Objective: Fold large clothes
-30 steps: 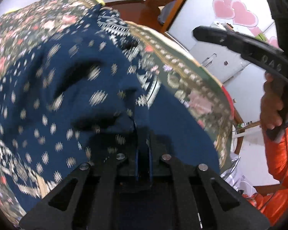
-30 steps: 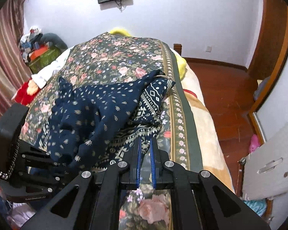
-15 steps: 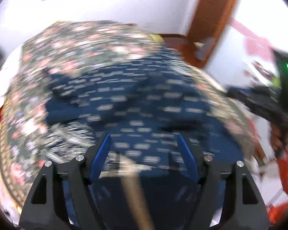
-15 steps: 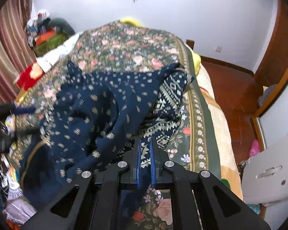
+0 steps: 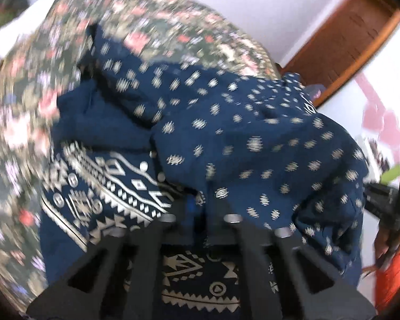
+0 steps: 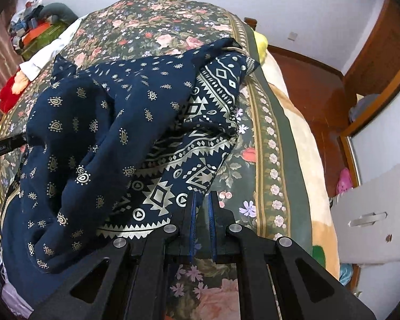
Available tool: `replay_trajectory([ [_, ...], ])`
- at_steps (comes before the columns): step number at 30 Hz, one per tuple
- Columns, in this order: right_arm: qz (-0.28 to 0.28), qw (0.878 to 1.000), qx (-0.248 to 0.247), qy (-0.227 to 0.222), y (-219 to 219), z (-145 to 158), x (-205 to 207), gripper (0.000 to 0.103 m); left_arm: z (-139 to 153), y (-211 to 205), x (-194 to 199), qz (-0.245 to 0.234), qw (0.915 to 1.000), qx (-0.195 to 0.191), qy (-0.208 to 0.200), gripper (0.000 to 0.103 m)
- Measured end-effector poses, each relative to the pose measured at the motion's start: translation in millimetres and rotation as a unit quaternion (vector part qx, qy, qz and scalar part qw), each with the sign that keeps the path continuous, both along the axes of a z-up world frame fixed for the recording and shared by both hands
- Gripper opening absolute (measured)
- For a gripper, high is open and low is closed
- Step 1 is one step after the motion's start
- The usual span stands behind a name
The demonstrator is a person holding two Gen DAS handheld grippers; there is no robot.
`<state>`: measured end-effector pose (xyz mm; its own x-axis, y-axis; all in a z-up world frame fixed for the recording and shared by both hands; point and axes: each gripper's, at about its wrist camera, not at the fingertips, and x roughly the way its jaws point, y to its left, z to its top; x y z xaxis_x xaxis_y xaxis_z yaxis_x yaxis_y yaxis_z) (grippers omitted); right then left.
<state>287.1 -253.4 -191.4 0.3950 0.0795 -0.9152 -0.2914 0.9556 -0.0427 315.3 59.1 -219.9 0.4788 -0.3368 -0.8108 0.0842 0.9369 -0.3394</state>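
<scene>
A large navy garment (image 6: 106, 122) with small pale motifs and a geometric border lies rumpled on the flowered bedspread (image 6: 160, 26). My left gripper (image 5: 200, 208) is shut, and a fold of the garment (image 5: 253, 138) is pinched at its tips and drapes over them. In the right wrist view its black finger (image 6: 5, 146) enters from the left edge and meets the cloth. My right gripper (image 6: 201, 197) is shut, tips just at the corner of the patterned border, with nothing visible between the pads. The left wrist view is blurred.
The bed's right edge drops to a wooden floor (image 6: 306, 80). A white panel with a handle (image 6: 373, 213) stands at the right. Clothes are piled (image 6: 32, 26) at the far left. A hand (image 5: 384, 242) and orange sleeve (image 5: 392, 274) show beside the bed.
My left gripper was shut on the cloth, opened wide half a second ago while swinging across, and is shut on the garment again. My right gripper, still shut, sank toward the patterned border.
</scene>
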Motion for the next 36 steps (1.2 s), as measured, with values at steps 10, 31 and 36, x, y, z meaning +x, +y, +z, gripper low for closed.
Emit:
replay_trajectory([
  [10,0.041,0.996,-0.061,0.046,28.9,-41.8,6.5,0.005,-11.8,28.0,-22.2,-0.010,0.9985,0.052,-0.012,0.005],
  [31,-0.074,0.996,-0.056,0.010,-29.0,-32.7,8.1,0.092,-21.9,43.3,-26.8,0.000,0.9997,0.023,0.011,0.023],
  [36,-0.071,0.997,0.029,-0.019,-39.3,14.1,-21.7,0.092,4.5,60.2,-49.7,0.019,0.9983,0.055,0.006,0.023],
])
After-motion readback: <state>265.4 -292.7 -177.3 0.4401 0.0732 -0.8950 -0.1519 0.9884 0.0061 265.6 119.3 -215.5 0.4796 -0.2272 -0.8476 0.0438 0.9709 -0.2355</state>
